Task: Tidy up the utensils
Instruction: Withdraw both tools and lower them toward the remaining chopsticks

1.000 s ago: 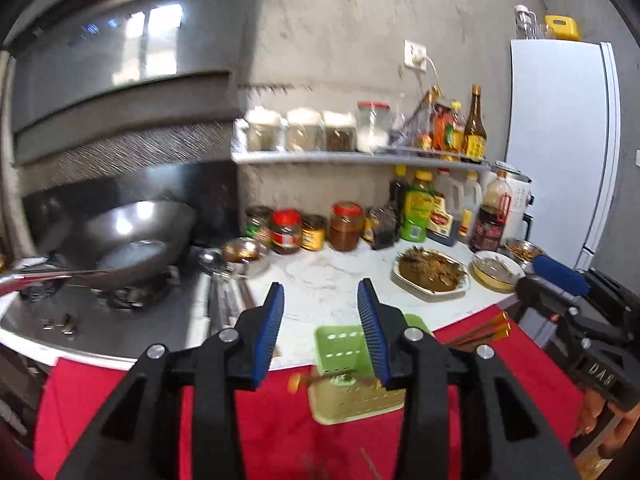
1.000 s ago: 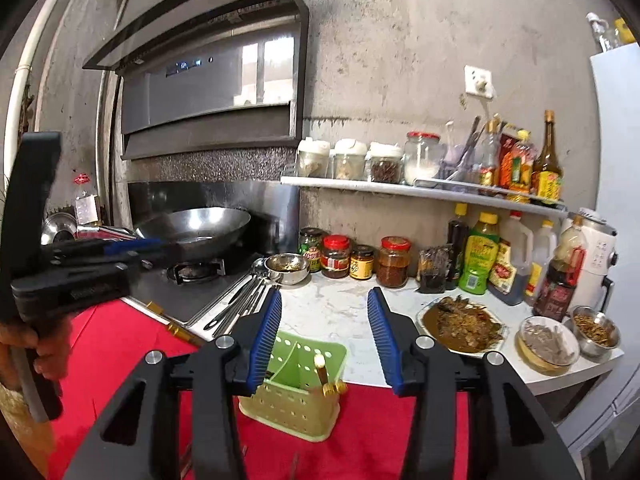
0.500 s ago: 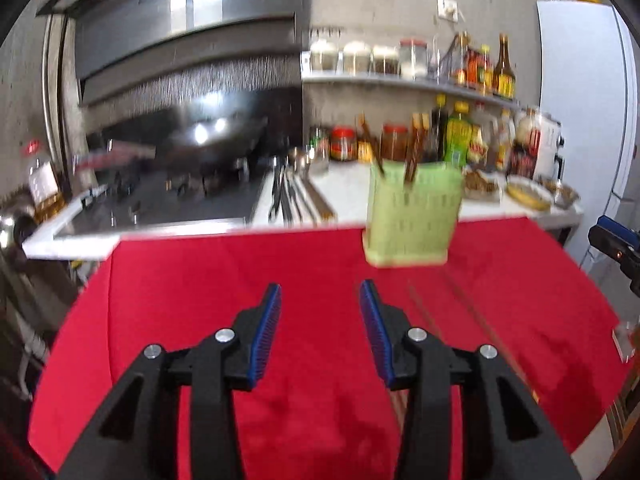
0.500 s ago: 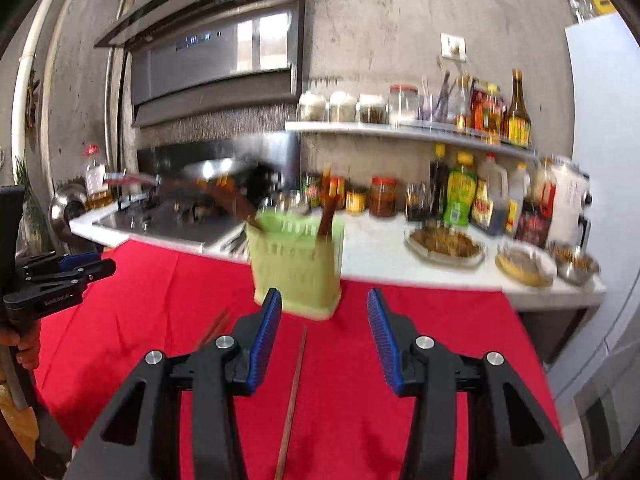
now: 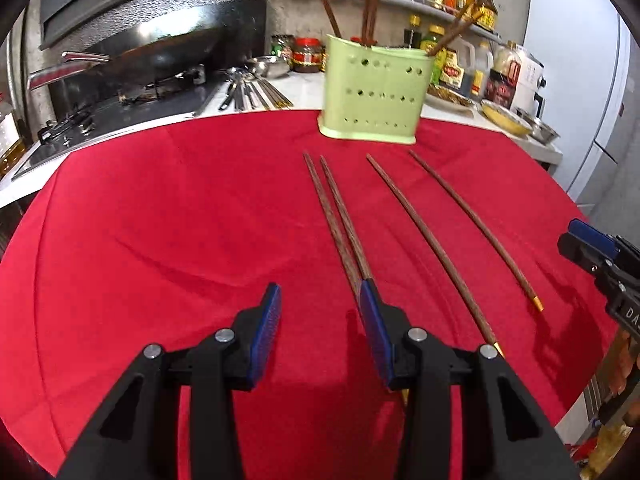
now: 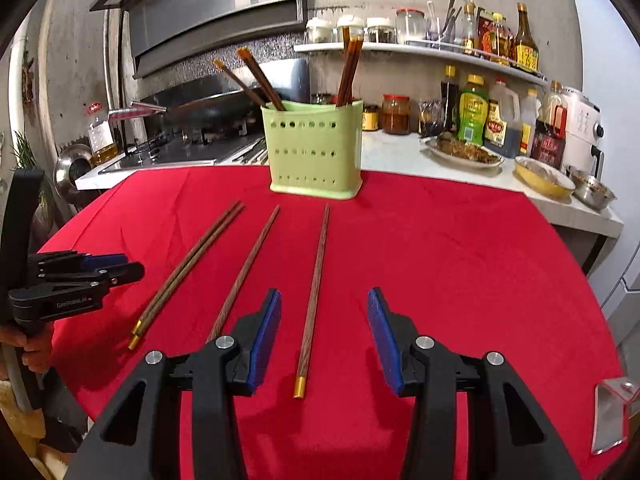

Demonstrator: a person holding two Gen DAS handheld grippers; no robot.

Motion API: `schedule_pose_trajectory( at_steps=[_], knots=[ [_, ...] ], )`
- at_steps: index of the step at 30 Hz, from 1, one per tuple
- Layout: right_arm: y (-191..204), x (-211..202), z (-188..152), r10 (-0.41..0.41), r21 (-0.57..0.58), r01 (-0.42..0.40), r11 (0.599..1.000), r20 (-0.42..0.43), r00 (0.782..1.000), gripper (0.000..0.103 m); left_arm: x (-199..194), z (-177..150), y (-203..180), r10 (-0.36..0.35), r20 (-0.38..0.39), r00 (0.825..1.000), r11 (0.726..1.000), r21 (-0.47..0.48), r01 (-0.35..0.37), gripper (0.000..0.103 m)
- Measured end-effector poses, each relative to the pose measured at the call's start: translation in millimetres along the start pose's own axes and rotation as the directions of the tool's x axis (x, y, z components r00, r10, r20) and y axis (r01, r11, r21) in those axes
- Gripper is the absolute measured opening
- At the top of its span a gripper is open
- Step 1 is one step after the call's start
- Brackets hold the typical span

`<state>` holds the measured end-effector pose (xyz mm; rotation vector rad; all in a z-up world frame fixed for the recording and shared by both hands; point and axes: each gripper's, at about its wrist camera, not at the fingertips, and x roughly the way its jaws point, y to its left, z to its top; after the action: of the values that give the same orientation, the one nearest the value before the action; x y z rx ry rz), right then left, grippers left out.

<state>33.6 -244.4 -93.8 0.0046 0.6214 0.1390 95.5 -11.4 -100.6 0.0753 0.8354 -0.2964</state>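
Four loose chopsticks lie on the red cloth (image 6: 440, 260) covering the tabletop, in front of the green holder (image 6: 316, 152), which stands upright at the cloth's far edge with several chopsticks already in it.

The right gripper (image 6: 324, 320) hangs low over the cloth with its jaws spread wide and empty. The rightmost chopstick (image 6: 314, 288) runs up between them, nearer the left jaw, its gold tip close to the camera. The next chopstick (image 6: 244, 268) passes under the left jaw's outer side.

The left gripper (image 5: 320, 312) also has its jaws apart, holding nothing. The chopstick pair (image 5: 338, 220), lying side by side and touching, ends right at the right jaw's tip, not between the jaws.
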Motion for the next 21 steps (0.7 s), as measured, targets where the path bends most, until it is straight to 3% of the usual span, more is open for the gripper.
schedule_pose_trajectory(
  at_steps=[8,11,17,21],
  knots=[
    [-8,8,-5,0.007,0.022,-0.007,1.0,-0.023,1.0,0.047,20,4,-13,0.01,-0.043,0.999,1.0,0.03,-0.008,0.041],
    [-10,9,-5,0.01,0.031,-0.009,0.999,-0.024,1.0,0.047,25,4,-15,0.047,-0.056,0.997,0.998,0.053,-0.044,0.041],
    [-11,8,-7,0.014,0.037,-0.014,0.999,-0.021,1.0,0.047,5,-2,9,0.089,-0.041,0.995,0.996,0.009,-0.089,0.041],
    [-8,9,-11,0.029,0.031,-0.028,0.999,-0.036,0.999,0.046,-9,-12,10,-0.015,-0.029,0.999,1.0,0.019,0.015,0.041]
  ],
)
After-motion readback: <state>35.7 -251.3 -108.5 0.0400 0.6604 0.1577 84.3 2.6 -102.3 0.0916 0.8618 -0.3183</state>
